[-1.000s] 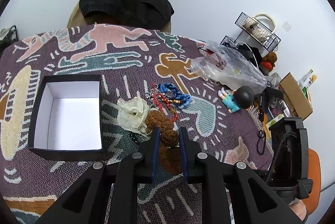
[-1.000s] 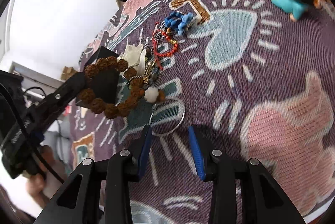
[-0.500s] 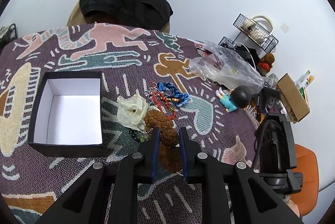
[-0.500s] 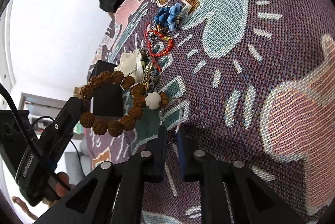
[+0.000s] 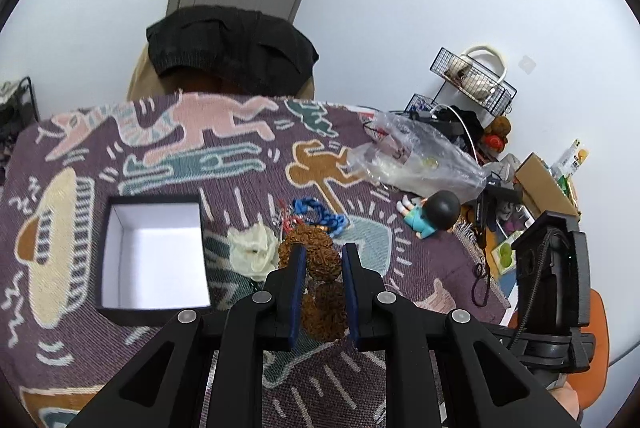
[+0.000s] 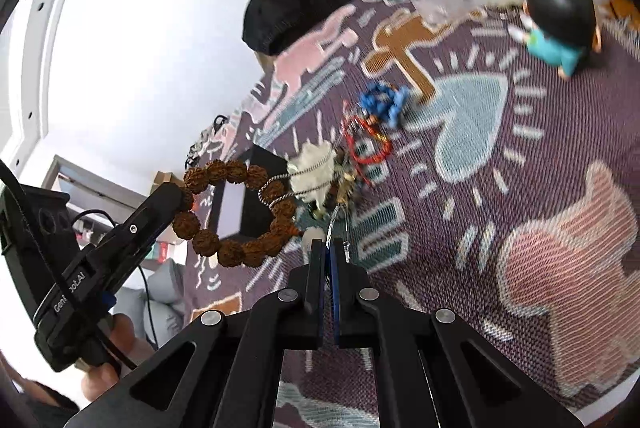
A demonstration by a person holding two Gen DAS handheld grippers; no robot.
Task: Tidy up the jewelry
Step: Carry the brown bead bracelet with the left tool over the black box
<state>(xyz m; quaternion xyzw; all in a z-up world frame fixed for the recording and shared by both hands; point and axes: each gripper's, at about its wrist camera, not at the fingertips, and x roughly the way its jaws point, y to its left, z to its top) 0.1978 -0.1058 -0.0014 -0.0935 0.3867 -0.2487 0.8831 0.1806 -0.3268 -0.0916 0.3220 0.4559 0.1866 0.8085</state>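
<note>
- Left gripper (image 5: 323,264), narrowly parted, pinching brown bead bracelet (image 6: 236,214); loop hanging clear of the cloth (image 6: 520,156), seen whole from the right wrist camera.
- Thin silver chain (image 6: 296,175) draped across the bracelet's far beads, running back toward the cream flower piece (image 6: 316,166).
- Right gripper (image 6: 329,248), jaws just closed and now pressed together, nipping a thin wire hoop (image 6: 342,228) at the tips; hoop tangled with the small heap of trinkets just beyond.
- Whether the hoop is lifted off the cloth: cannot tell, view blurred.
- Rest of the jewelry on the patterned cloth: red bead string (image 6: 370,144) beside the flower piece, blue chain (image 6: 384,100) just beyond it.
- Open black box (image 5: 154,256), white inside, nothing in it, on the cloth left of the flower piece in the left wrist view.
- Toy figure (image 5: 430,214) with dark round head lying on its side farther right, near a crumpled clear bag (image 5: 416,156).
- Person's hand (image 6: 108,352) around the left gripper's handle, low in the right wrist view.
</note>
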